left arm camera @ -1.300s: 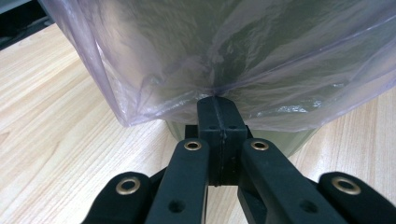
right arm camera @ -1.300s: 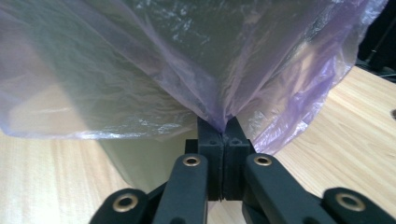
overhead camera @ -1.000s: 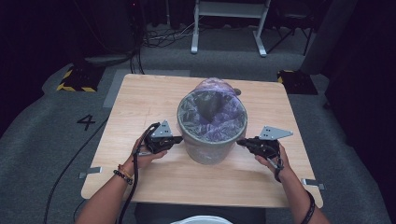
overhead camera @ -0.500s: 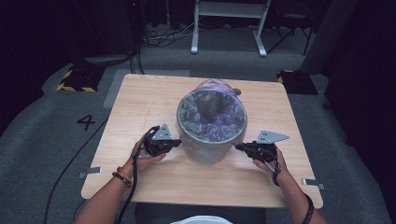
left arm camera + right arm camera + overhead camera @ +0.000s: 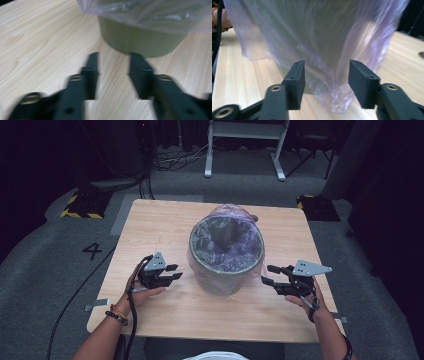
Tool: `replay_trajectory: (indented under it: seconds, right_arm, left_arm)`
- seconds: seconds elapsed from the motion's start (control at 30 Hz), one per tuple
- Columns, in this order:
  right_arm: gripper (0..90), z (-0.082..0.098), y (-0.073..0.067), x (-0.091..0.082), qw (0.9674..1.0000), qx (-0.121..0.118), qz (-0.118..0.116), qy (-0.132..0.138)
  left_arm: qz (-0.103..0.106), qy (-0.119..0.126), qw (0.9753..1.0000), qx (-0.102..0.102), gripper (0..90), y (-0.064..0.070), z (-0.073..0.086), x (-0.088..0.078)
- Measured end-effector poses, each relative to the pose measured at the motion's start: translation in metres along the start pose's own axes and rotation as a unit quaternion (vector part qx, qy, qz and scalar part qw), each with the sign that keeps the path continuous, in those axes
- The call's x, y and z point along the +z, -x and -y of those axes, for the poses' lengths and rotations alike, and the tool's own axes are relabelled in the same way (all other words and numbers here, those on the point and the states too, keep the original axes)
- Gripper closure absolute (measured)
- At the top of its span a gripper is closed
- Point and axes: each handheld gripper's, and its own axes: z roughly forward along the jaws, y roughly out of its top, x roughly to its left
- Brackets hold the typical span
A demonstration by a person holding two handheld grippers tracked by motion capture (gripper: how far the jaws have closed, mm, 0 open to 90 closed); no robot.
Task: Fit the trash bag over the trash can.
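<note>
A grey-green bin [image 5: 220,279] stands in the middle of the wooden table [image 5: 150,227], lined with a thin purplish plastic bag [image 5: 227,242] folded over its rim. My left gripper [image 5: 174,272] sits just left of the bin, apart from it. Its jaws have just been opening and stand open with nothing between them. In the left gripper view, the gripper [image 5: 113,62] points at the bin's base [image 5: 140,42] under the bag's hem [image 5: 150,15]. My right gripper [image 5: 266,274] is right of the bin. Its jaws [image 5: 327,75] have just been opening and do not press the bag [image 5: 312,37] hanging ahead.
Bare wood lies to both sides of the bin and along the near edge. A white metal frame [image 5: 245,150] stands on the floor beyond the table. Yellow-black striped blocks [image 5: 77,206] lie off its far corners. A cable [image 5: 75,305] trails from the left gripper.
Both grippers were shut at the bin's sides; now both have drawn outward from it and their jaws stand apart. The bag's hem hangs free.
</note>
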Motion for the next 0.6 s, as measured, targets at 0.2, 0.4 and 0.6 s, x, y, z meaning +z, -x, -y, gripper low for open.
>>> replay_trajectory:
  seconds: [0.2, 0.4, 0.6]
  right_arm:
    - [34.8, -0.017, 0.002, -0.01, 0.9998, -0.013, 0.009, 0.009]
    - [28.6, -0.039, 0.012, -0.014, 0.9994, -0.009, 0.031, 0.014]
    - [24.9, -0.068, 0.021, -0.016, 0.9989, -0.016, 0.019, 0.04]
  left_arm:
    - [-0.003, -0.026, 0.9996, -0.015, 29.4, 0.002, 0.007, -0.002]
    - [0.022, -0.028, 0.9986, -0.039, 17.2, 0.001, 0.015, -0.002]
    - [0.021, -0.042, 0.9988, -0.015, 16.1, 0.008, 0.024, 0.001]
